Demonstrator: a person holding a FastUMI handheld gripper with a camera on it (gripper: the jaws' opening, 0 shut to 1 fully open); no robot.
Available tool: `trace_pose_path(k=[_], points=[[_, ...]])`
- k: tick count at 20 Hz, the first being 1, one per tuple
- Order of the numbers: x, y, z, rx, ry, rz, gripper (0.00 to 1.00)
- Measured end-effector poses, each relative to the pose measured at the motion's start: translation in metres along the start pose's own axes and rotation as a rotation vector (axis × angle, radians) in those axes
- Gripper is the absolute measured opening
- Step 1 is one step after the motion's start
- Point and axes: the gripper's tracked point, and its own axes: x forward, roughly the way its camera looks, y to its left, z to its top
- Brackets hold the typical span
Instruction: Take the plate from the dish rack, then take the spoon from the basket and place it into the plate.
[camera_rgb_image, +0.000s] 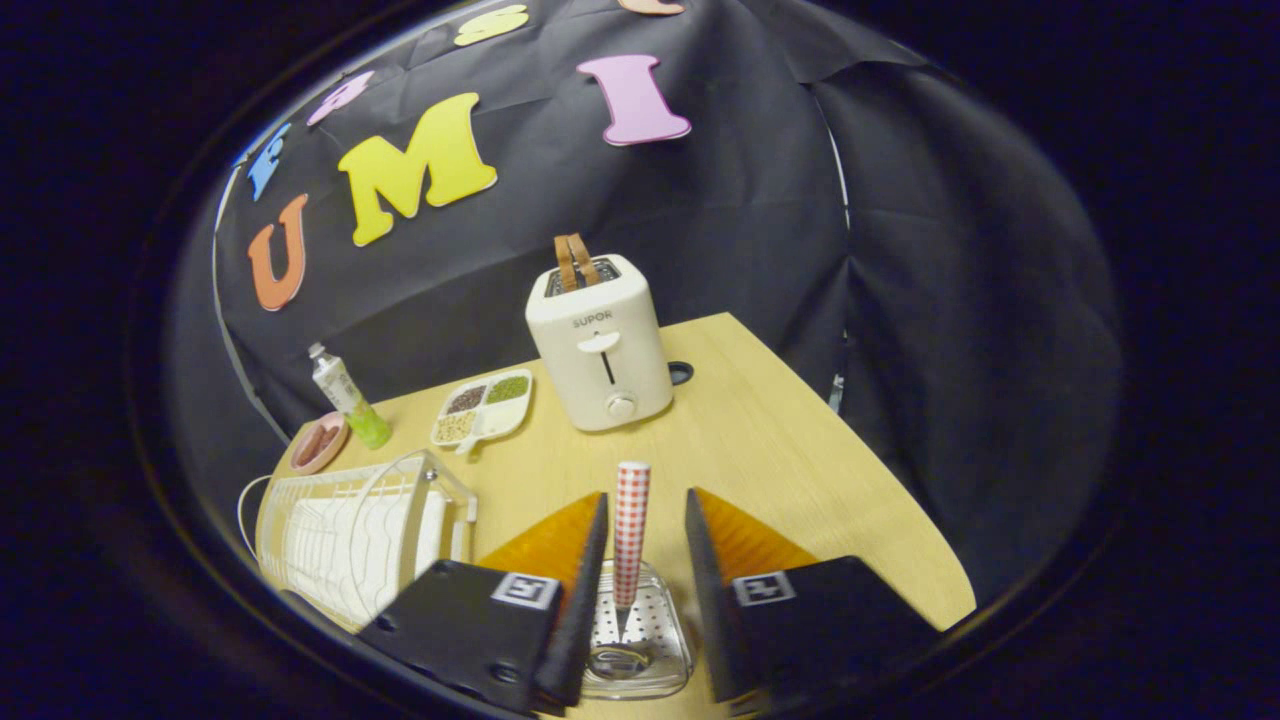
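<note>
A spoon with a red-and-white checked handle (631, 525) stands upright in a clear basket with a perforated bottom (686, 655). My gripper (647, 495) is open, one finger on each side of the handle with a gap on both sides and the tips near the handle's top. The basket lies low between the fingers. Left of the fingers is a white wire dish rack (320, 505). A white plate (432, 532) seems to stand on edge at the rack's right end. Everything rests on a light wooden table (790, 450).
A white toaster (600, 350) with two brown slices stands beyond the fingers. To its left lie a divided dish of grains (482, 408), a bottle with green liquid (350, 400) and a pink bowl (320, 442). The table's edge runs along the right.
</note>
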Motion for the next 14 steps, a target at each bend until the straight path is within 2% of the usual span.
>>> trace_pose_path(k=[1,3,11,14], points=[[-0.006,0.002,0.001,0.008,-0.003,0.011,0.22],[-0.015,0.004,0.005,0.019,-0.032,0.021,0.17],[-0.088,0.021,0.048,-0.009,-0.228,0.034,0.16],[-0.129,0.04,0.063,-0.001,-0.281,0.072,0.16]])
